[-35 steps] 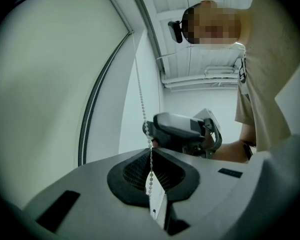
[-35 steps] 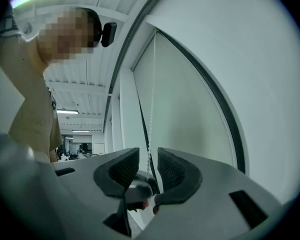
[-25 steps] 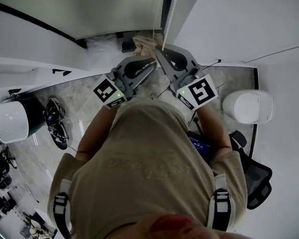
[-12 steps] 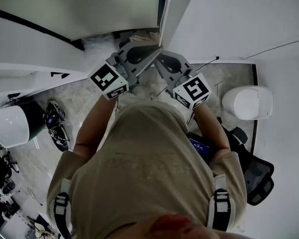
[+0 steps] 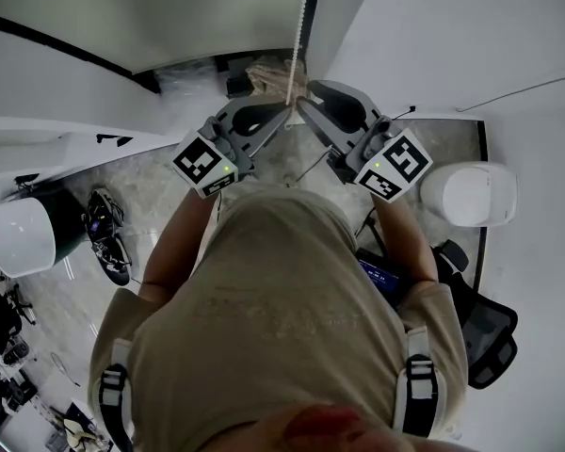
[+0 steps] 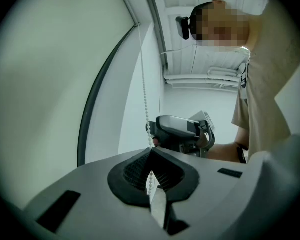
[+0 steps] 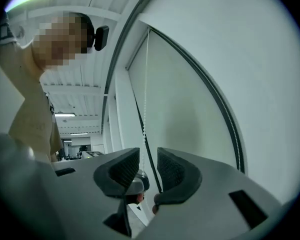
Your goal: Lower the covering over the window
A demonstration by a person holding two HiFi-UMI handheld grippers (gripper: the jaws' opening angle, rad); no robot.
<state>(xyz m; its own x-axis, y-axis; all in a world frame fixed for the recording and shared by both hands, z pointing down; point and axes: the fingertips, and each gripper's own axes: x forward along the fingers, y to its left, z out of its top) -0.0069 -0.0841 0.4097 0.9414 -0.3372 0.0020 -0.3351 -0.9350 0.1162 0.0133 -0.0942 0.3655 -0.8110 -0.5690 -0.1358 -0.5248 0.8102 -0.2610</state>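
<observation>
Head view: the chain hangs straight down by the blind, between the left claw and right claw, high over the floor.

Left gripper view: the left claw pinches the chain.

Right gripper view: the right claw has just been opening. The chain hangs loose between its jaws.

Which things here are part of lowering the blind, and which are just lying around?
In the job:
- bead chain
- window blind
- left gripper, jaws shut on the chain
- right gripper, jaws have just been opening, chain between them

Lying about:
- black office chair
- white rounded object on the floor
</observation>
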